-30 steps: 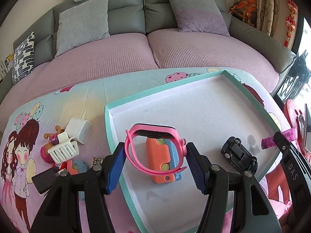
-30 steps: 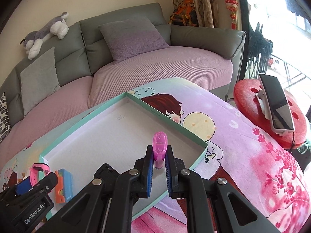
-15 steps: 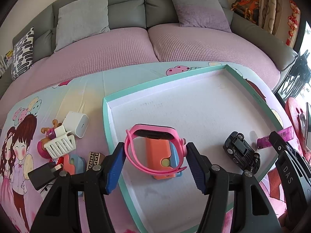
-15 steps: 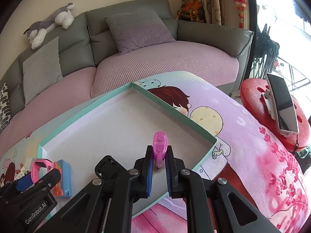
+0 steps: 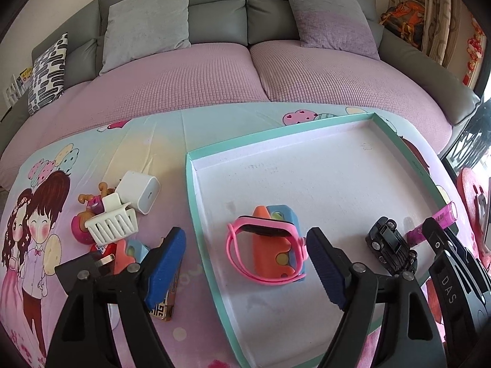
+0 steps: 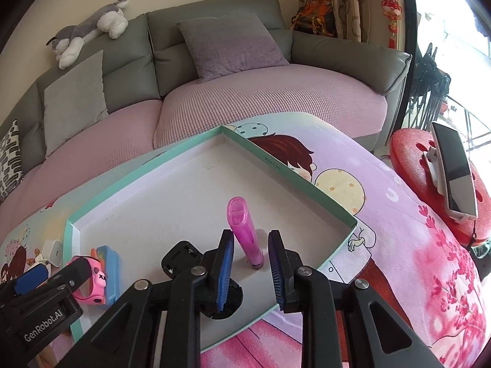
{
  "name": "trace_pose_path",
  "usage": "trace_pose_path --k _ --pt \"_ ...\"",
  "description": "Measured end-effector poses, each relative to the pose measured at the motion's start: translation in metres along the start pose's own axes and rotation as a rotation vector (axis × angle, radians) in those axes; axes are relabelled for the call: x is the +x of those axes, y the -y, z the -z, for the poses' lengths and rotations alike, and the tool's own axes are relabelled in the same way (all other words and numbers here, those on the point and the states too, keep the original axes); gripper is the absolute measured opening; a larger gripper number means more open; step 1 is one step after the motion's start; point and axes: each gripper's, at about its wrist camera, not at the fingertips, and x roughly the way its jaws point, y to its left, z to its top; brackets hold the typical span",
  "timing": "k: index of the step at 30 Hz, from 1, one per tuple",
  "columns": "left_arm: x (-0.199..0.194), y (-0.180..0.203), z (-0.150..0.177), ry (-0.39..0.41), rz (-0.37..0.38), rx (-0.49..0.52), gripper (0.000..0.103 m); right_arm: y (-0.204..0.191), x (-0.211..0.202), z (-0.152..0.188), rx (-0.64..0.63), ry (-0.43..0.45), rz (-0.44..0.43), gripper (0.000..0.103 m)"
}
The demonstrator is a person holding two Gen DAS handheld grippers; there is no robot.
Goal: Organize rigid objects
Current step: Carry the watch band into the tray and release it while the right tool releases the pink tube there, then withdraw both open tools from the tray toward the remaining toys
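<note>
A white tray with a mint rim [image 5: 190, 190] lies on the cartoon-print cloth. Inside it a pink watch [image 5: 264, 256] rests over an orange and blue toy [image 5: 287, 242]. My left gripper [image 5: 245, 263] straddles the watch with its jaws opening, and the blue pads stand clear of the strap. A black toy car [image 5: 391, 245] sits to the right. In the right wrist view a pink tube [image 6: 244, 230] lies on the tray [image 6: 291, 178] floor. It lies between the pads of my right gripper [image 6: 250, 271], whose jaws are opening with small gaps on both sides.
Left of the tray lie a white charger [image 5: 138, 191], a white toy basket [image 5: 112, 225], a black plug [image 5: 79, 271] and a gold patterned card [image 5: 167, 303]. A phone [image 6: 454, 171] rests on a red stool to the right. A grey and pink sofa [image 5: 214, 70] stands behind.
The left jaws have spread and let go of the pink watch, which now rests on the orange-blue toy. The right jaws have parted from the pink tube, which now lies in the tray.
</note>
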Motion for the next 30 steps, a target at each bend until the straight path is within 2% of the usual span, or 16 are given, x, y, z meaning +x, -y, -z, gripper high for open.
trace_pose_path --k 1,3,6,15,20,21,23,27,30 --pt "0.0 -0.002 0.0 -0.001 -0.006 -0.006 0.082 0.0 0.0 0.0 -0.002 0.0 0.001 0.03" --pt "0.001 -0.006 0.0 -0.003 -0.023 -0.02 0.086 -0.001 0.0 0.0 -0.004 -0.002 -0.001 0.047" --pt "0.001 -0.013 -0.001 -0.004 -0.045 -0.044 0.089 -0.003 0.001 0.0 -0.007 -0.004 -0.015 0.059" --pt "0.005 -0.035 -0.003 -0.001 -0.089 -0.116 0.089 -0.01 0.003 0.003 -0.039 -0.014 -0.015 0.077" --pt "0.005 -0.044 -0.002 0.007 -0.089 -0.152 0.09 -0.013 0.004 0.004 -0.051 -0.019 -0.023 0.086" --pt "0.006 -0.046 -0.001 0.01 -0.088 -0.158 0.091 -0.014 0.004 0.004 -0.054 -0.019 -0.024 0.088" --pt "0.006 -0.047 -0.001 0.012 -0.088 -0.166 0.103 -0.015 0.004 0.004 -0.058 -0.018 -0.026 0.092" --pt "0.007 -0.051 0.001 0.015 -0.087 -0.187 0.103 -0.016 0.004 0.005 -0.06 -0.013 -0.034 0.102" --pt "0.006 -0.054 0.002 0.017 -0.088 -0.203 0.103 -0.018 0.004 0.005 -0.067 -0.012 -0.033 0.103"
